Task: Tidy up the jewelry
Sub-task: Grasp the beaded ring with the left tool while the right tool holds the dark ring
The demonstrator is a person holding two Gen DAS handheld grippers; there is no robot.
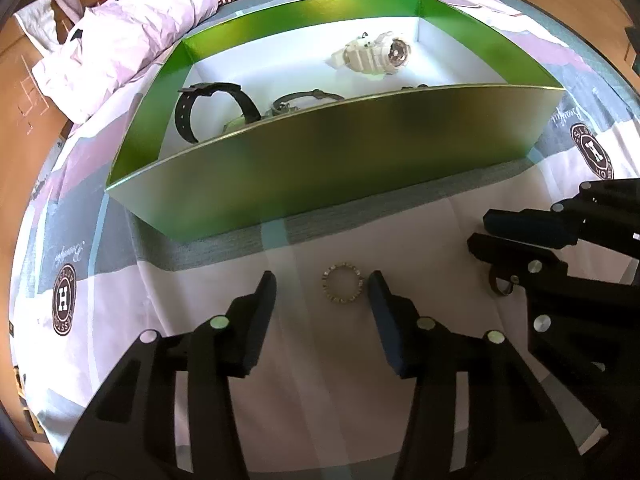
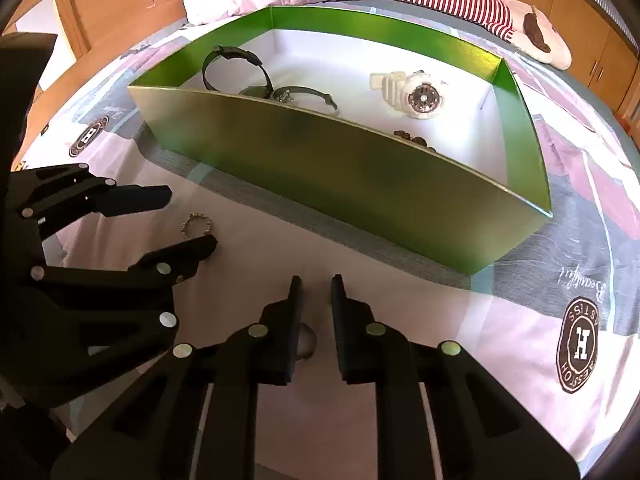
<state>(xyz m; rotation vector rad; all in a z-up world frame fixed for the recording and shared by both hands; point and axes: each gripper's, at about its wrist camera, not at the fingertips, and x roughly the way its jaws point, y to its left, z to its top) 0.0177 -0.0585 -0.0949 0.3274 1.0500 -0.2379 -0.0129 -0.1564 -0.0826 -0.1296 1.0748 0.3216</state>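
A small silver beaded ring bracelet [image 1: 343, 283] lies on the bedsheet, just inside my open left gripper [image 1: 322, 286], close to its right finger [image 1: 386, 312]. It also shows in the right wrist view [image 2: 197, 226]. My right gripper [image 2: 316, 292] is narrowly open over the sheet; a dark ring-shaped item [image 2: 306, 342] lies low between its fingers, not gripped, and shows under it in the left wrist view [image 1: 500, 285]. A green box [image 1: 320, 160] holds a white watch [image 1: 376, 54], a black watch [image 1: 212, 108], a grey-green watch [image 1: 304, 100] and a brown beaded item [image 2: 414, 140].
The box [image 2: 360, 184] stands on a patterned bedsheet [image 2: 520, 320]. A crumpled pale duvet [image 1: 120, 40] and a red-striped plush toy [image 2: 460, 0] lie behind it. Wooden cabinets [image 2: 592, 20] surround the bed.
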